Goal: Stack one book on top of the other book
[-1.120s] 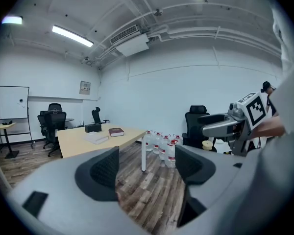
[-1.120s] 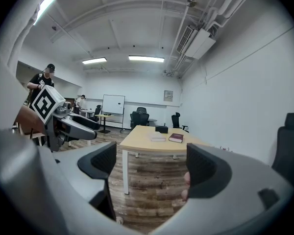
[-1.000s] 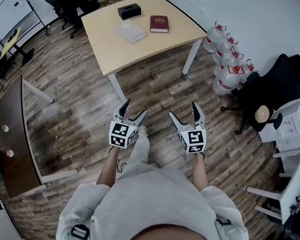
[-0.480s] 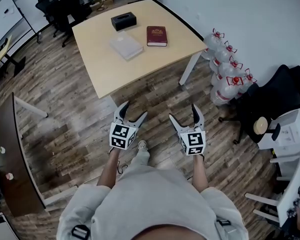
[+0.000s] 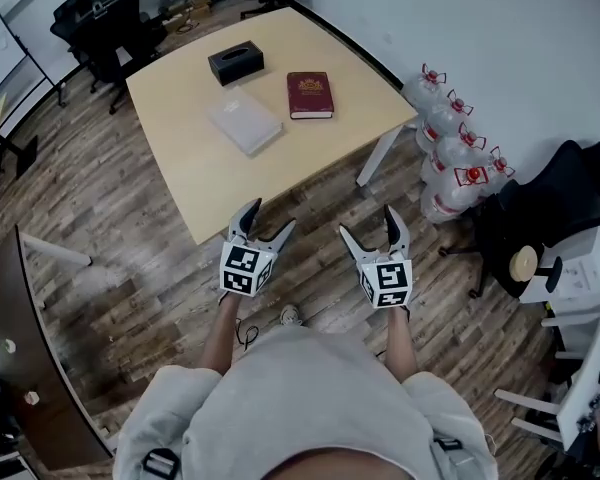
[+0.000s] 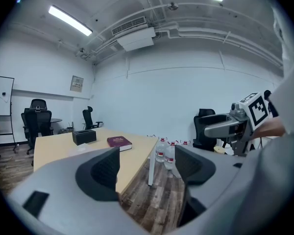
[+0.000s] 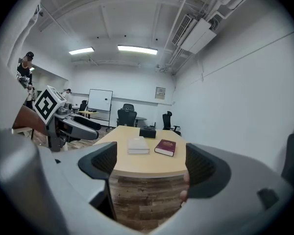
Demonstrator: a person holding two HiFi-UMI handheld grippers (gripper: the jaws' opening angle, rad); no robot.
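A dark red book (image 5: 309, 95) and a pale grey book (image 5: 244, 120) lie side by side, apart, on a light wooden table (image 5: 200, 168). The right gripper view shows both: the red book (image 7: 165, 147) and the grey book (image 7: 138, 145). In the left gripper view only the red book (image 6: 119, 142) is clear. My left gripper (image 5: 270, 220) and right gripper (image 5: 370, 227) are held in the air short of the table's near edge, both open and empty.
A black tissue box (image 5: 235, 64) sits behind the books. Several water jugs (image 5: 455, 158) stand on the floor to the table's right, next to a black office chair (image 5: 540, 193). More black chairs (image 5: 105, 18) are beyond the table. A dark desk (image 5: 20, 358) stands at left.
Both grippers have come closer to the table, which now lies just ahead of them in the head view. Their jaws stay open.
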